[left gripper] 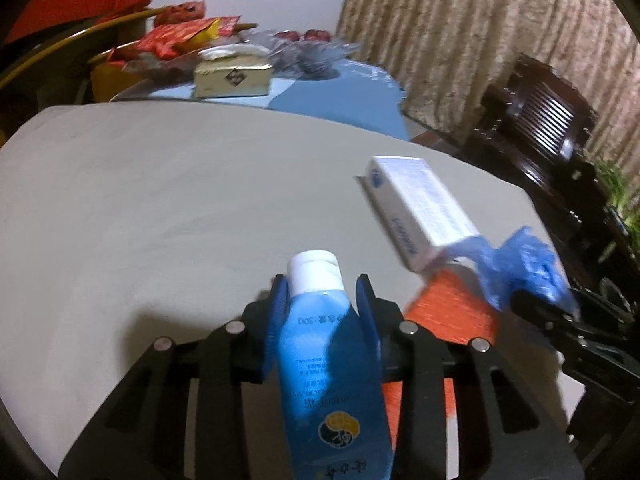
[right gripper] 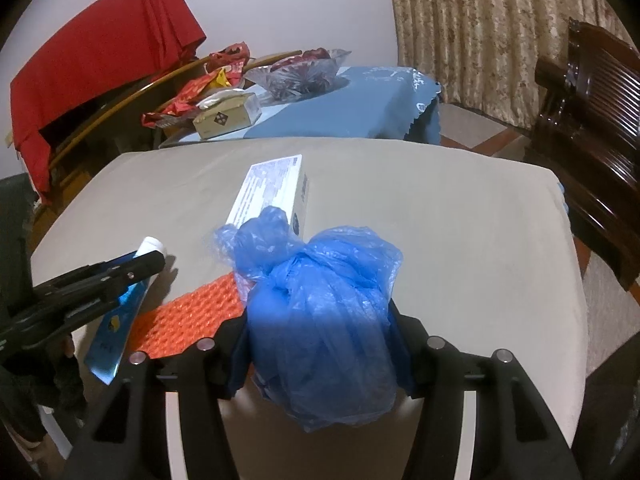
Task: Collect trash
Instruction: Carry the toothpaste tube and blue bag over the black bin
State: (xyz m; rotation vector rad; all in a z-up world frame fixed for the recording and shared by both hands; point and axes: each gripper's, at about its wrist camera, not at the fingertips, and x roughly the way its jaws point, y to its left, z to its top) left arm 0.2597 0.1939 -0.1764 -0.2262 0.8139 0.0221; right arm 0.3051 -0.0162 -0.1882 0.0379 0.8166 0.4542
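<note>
While right gripper (right gripper: 320, 344) clamps blue bag (right gripper: 320, 320), contents unclear, left gripper (left gripper: 322, 292) grips blue tube (left gripper: 328, 360).

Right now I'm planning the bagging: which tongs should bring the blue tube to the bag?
Left. The left tongs already straddle the blue tube; the right tongs are busy holding the blue plastic bag.

Tube (left gripper: 320, 360): blue body, white cap. Bag (right gripper: 320, 320): translucent blue. Carton (left gripper: 416, 208): white with blue print. Mat (right gripper: 188, 316): orange, bumpy pattern. Tabletop (left gripper: 160, 200): plain grey. Curtain (right gripper: 480, 20): beige, floral pattern.
</note>
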